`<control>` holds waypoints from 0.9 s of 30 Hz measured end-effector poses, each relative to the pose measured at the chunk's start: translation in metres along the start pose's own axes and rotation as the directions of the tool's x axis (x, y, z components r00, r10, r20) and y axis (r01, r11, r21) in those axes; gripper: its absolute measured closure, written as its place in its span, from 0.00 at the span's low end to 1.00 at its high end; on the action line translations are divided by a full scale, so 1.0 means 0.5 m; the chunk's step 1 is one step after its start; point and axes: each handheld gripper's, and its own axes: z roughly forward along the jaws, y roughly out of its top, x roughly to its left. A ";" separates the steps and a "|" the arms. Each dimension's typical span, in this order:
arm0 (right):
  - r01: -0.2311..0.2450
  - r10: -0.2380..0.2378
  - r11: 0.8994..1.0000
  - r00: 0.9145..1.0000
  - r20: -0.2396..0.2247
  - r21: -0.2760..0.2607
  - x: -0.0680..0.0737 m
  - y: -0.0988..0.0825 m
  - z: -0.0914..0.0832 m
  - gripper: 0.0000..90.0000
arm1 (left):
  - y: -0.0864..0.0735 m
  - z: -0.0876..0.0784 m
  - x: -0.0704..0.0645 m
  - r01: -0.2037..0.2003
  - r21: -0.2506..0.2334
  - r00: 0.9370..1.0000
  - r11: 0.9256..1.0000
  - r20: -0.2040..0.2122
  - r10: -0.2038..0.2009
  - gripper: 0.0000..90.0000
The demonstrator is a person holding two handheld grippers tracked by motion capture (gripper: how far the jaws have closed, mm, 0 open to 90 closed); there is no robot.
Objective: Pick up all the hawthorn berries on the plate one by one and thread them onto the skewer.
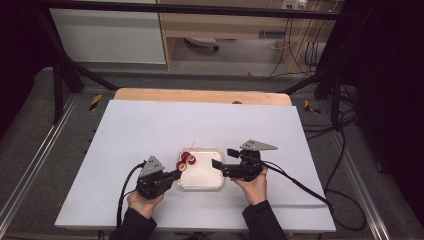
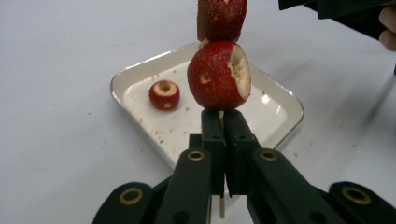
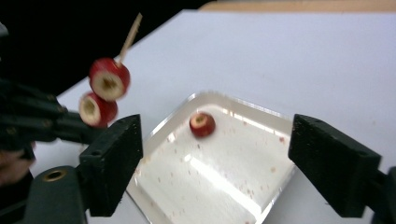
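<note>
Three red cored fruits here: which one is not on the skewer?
The lone fruit lying in the white tray, hollow facing up. The other two are threaded on the skewer held by the left hand-held gripper.

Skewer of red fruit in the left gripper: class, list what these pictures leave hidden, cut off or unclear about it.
- Left gripper view: the upper fruit is cut off by the top edge, so the skewer's tip is out of frame.
- Left gripper view: the closed jaws cover most of the skewer.
- High view: the fruits are too small to count.
- Right gripper view: the two fruits are blurred.
</note>
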 end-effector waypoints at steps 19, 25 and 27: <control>0.113 -0.122 0.930 0.993 0.004 0.349 0.015 0.039 0.075 0.11 | -0.063 -0.072 0.076 -0.039 0.115 0.998 0.993 -0.044 0.044 0.98; 0.170 -0.184 0.899 0.983 -0.005 0.404 0.034 0.067 0.118 0.17 | -0.073 -0.074 0.080 -0.053 0.139 0.997 0.989 -0.056 0.061 0.98; 0.187 -0.202 0.883 0.979 -0.010 0.430 0.039 0.076 0.137 0.20 | -0.074 -0.075 0.083 -0.053 0.146 0.996 0.988 -0.056 0.062 0.98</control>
